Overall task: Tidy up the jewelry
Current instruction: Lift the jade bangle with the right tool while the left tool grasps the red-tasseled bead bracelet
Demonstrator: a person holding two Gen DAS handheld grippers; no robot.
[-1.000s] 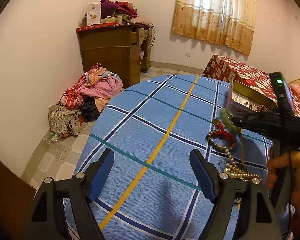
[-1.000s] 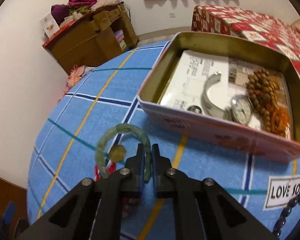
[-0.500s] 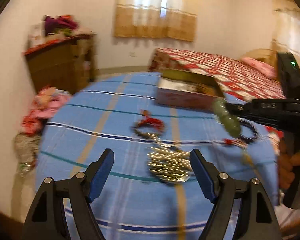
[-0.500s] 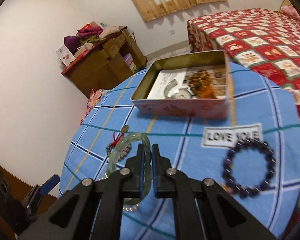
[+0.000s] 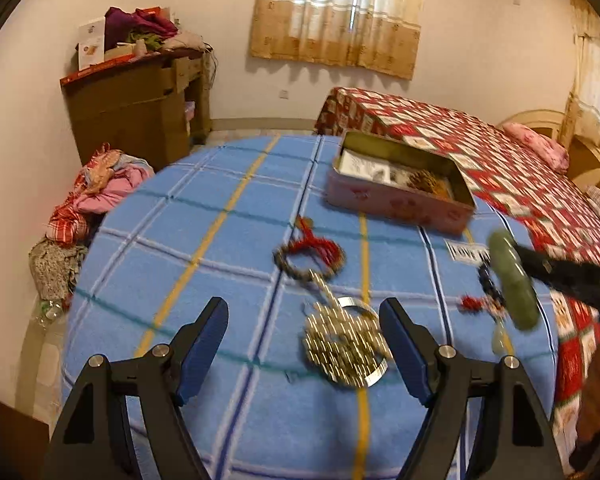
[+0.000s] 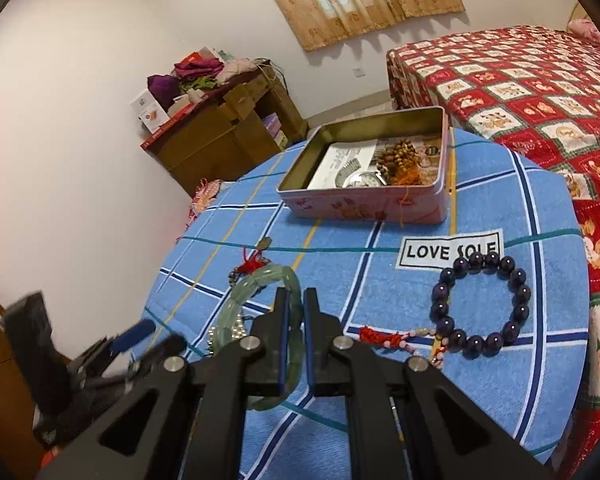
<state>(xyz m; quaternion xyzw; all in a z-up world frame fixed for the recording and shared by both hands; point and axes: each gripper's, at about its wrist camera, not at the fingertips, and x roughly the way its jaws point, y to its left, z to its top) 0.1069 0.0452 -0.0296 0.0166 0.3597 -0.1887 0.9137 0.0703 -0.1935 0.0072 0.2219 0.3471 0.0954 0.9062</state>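
My right gripper (image 6: pixel 295 300) is shut on a pale green jade bangle (image 6: pixel 256 288) and holds it above the blue checked tablecloth (image 6: pixel 340 256); the bangle (image 5: pixel 514 284) also shows at the right of the left wrist view. My left gripper (image 5: pixel 304 344) is open and empty, above a heap of pearl beads (image 5: pixel 342 344). A pink tin box (image 6: pixel 364 208) at the far side holds a watch (image 6: pixel 364 179), brown beads (image 6: pixel 400 152) and a paper. A dark purple bead bracelet (image 6: pixel 480 304) and a dark bracelet with a red tassel (image 5: pixel 312 252) lie on the cloth.
A bed with a red patterned cover (image 6: pixel 520 92) stands to the right of the table. A brown cabinet piled with clothes (image 5: pixel 140 92) is at the back left. A heap of clothes (image 5: pixel 92 196) lies on the floor by the table's left edge.
My right gripper has pulled back from the tin with the bangle still in it. My left gripper has swung right, so the pearl heap now lies between its fingers.
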